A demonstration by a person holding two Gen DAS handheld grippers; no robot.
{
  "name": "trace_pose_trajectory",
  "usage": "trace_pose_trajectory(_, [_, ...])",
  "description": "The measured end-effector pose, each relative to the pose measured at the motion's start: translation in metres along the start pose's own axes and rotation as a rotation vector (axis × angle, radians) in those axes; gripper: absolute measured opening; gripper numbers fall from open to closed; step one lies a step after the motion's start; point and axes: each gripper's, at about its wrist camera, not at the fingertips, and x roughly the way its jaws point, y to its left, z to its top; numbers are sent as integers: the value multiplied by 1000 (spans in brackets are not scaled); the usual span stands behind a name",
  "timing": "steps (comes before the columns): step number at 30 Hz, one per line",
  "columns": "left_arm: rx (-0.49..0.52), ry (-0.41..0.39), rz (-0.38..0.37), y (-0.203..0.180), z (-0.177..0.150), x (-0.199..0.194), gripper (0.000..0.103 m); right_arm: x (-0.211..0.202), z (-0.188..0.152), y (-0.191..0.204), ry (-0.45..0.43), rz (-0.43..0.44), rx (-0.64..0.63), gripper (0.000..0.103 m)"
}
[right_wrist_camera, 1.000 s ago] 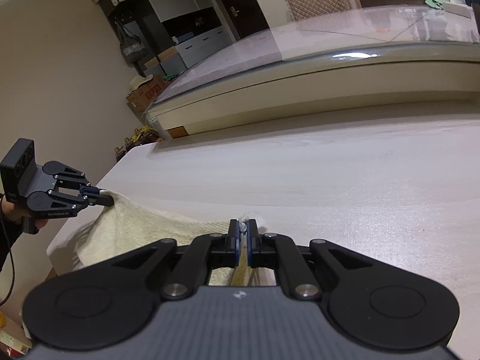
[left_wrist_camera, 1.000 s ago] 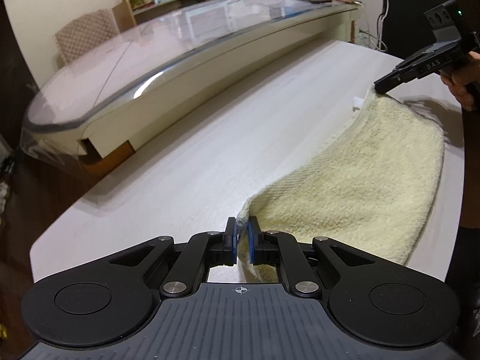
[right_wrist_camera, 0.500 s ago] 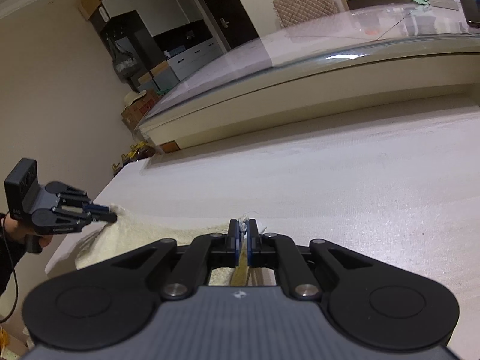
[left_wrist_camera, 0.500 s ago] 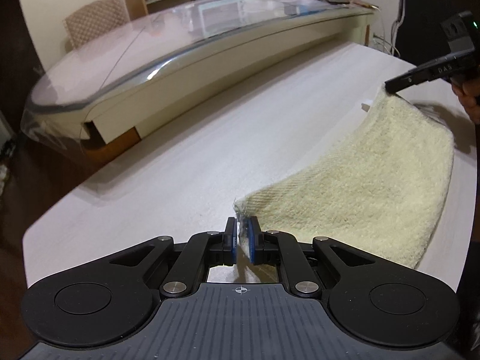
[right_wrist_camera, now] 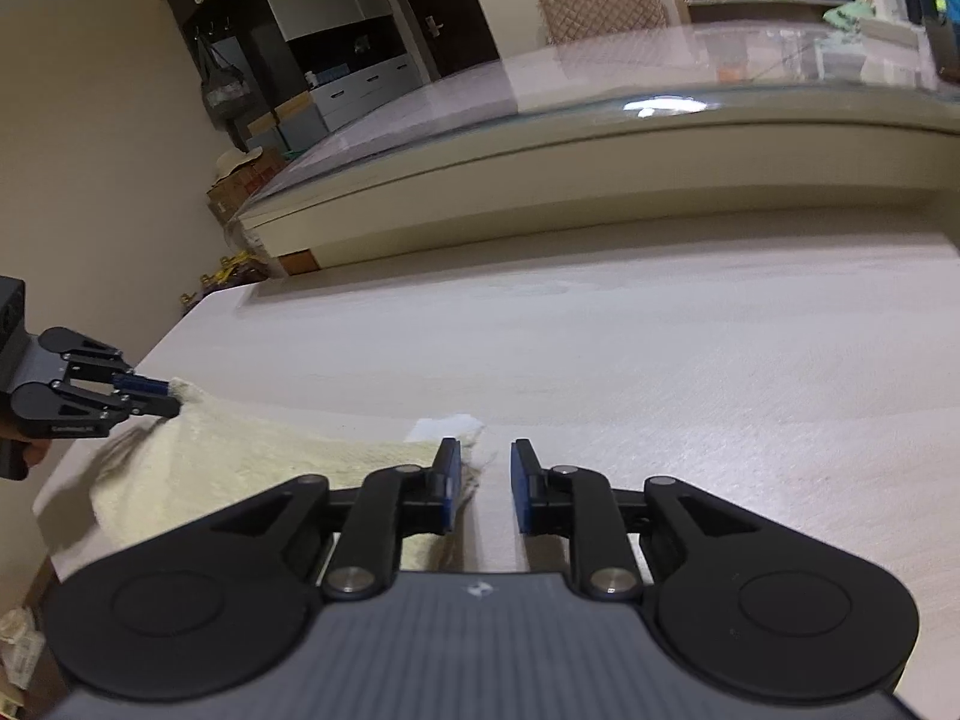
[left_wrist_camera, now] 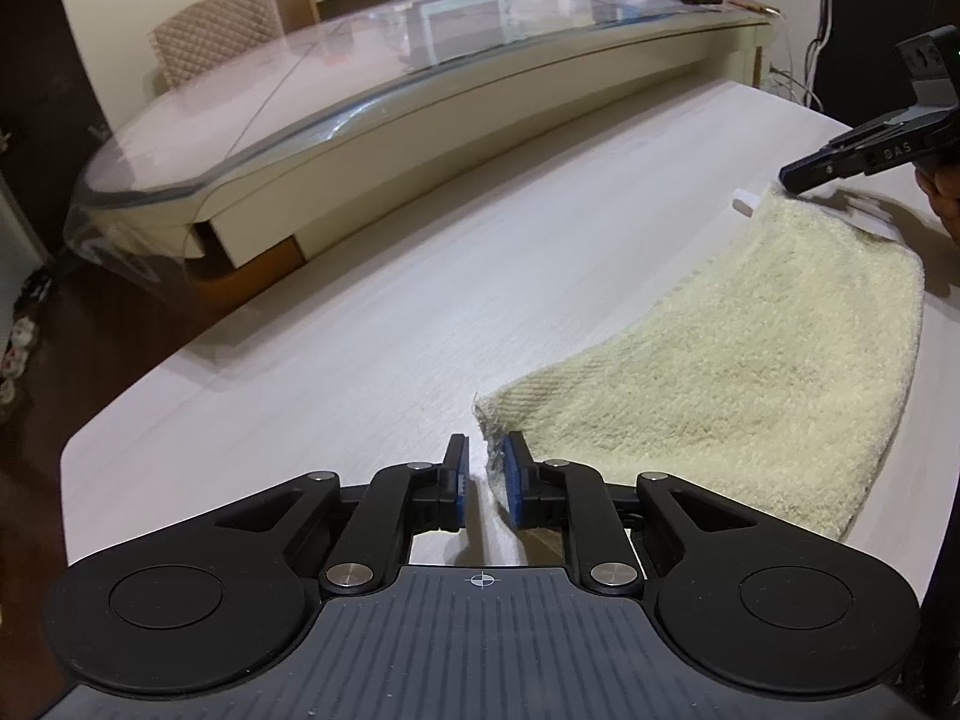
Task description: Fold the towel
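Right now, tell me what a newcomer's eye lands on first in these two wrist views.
The fluffy pale-yellow terry towel lies doubled over at the near edge of the pale wood-grain table. The black left gripper and black right gripper sit at its two far corners, jaws opening, a gap showing beside the cloth. Behind stands a long cream table with a glass top.

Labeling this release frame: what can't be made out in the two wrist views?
- Left wrist view: near edge of the towel sits behind the left tool; layer count unclear.
- Same view: right tool is side-on and cut by the frame edge, its gap unreadable.
- Right wrist view: right tool covers the towel's near part; white tag too blurred to read.
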Motion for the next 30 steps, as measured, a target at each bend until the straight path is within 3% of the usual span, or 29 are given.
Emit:
trace_pose_trajectory(5, [-65, -30, -7, 10, -8, -12, 29, -14, -1, 9, -33, 13, -2, 24])
trace_pose_trajectory(8, [-117, -61, -16, 19, -13, -23, 36, -24, -7, 21, -43, 40, -2, 38])
trace_pose_trajectory(12, [-145, -65, -21, 26, -18, -28, 42, -30, -15, 30, -36, 69, 0, 38])
trace_pose_trajectory(18, [-92, -33, 9, 19, -18, -26, 47, -31, -23, 33, -25, 77, 20, 42])
trace_pose_trajectory(21, [-133, -48, 13, 26, -18, -28, 58, -32, -22, 38, -23, 92, 16, 43])
trace_pose_trajectory(24, [-140, -31, 19, 30, -17, -24, 59, -29, -20, 46, -14, 122, -8, 48])
trace_pose_trajectory(30, [-50, -6, 68, 18, -19, -14, 61, -15, -22, 57, 25, 134, -40, 49])
